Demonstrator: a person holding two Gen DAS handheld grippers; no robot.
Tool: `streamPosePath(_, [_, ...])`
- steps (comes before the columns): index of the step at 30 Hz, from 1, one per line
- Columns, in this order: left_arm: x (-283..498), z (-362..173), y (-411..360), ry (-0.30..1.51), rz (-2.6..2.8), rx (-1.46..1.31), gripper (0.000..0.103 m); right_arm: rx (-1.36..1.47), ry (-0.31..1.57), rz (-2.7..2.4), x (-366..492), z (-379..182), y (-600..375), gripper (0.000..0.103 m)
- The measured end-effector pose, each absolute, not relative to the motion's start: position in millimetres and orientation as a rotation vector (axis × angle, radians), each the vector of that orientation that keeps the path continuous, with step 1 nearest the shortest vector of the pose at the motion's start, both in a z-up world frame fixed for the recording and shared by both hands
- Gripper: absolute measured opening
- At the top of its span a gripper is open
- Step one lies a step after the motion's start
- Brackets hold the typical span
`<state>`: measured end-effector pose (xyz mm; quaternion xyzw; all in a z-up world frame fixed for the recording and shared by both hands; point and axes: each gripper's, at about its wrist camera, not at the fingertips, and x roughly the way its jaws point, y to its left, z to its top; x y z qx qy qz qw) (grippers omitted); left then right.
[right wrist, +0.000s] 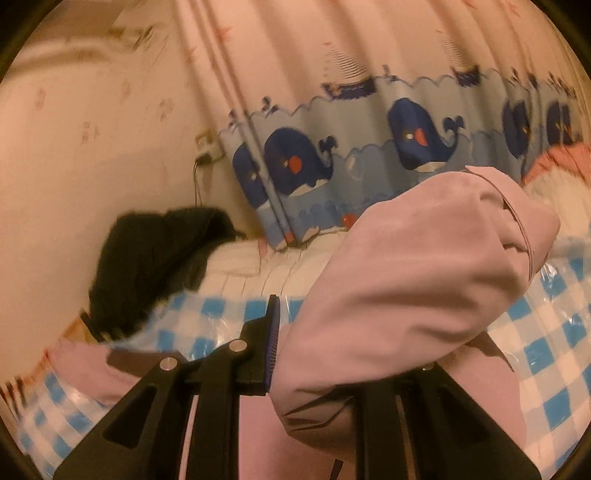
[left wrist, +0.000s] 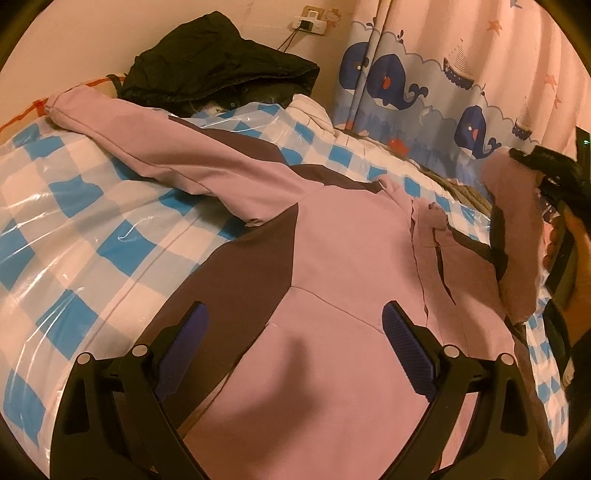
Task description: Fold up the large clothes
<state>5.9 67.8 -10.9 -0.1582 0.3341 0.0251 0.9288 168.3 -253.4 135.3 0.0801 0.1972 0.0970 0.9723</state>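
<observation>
A large pink and brown jacket (left wrist: 332,258) lies spread on the checked bed cover, one sleeve (left wrist: 155,140) stretched to the far left. My left gripper (left wrist: 295,332) hovers open just above the jacket's body, nothing between its blue pads (left wrist: 406,354). At the right edge of that view the other gripper (left wrist: 546,173), in a hand, lifts the second sleeve (left wrist: 517,236) off the bed. In the right wrist view my right gripper (right wrist: 295,343) is shut on that pink sleeve (right wrist: 406,277), which bulges over and hides the right finger.
A blue and white checked cover under clear plastic (left wrist: 66,229) spans the bed. A black garment (left wrist: 214,62) is heaped at the far side by the wall socket (left wrist: 308,22). A whale-print curtain (left wrist: 424,74) hangs along the far right side.
</observation>
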Motion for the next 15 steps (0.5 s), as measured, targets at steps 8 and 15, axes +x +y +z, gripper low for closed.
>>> streamPosePath(8, [8,-12,74,0.696,0.062,-0.355,0.091,0.053,0.495,0.190,187,74,-202,0.019])
streamPosePath(15, [8,-13,77,0.707,0.064,-0.371,0.091,-0.138,0.628,0.190,193,-3,-160,0.019])
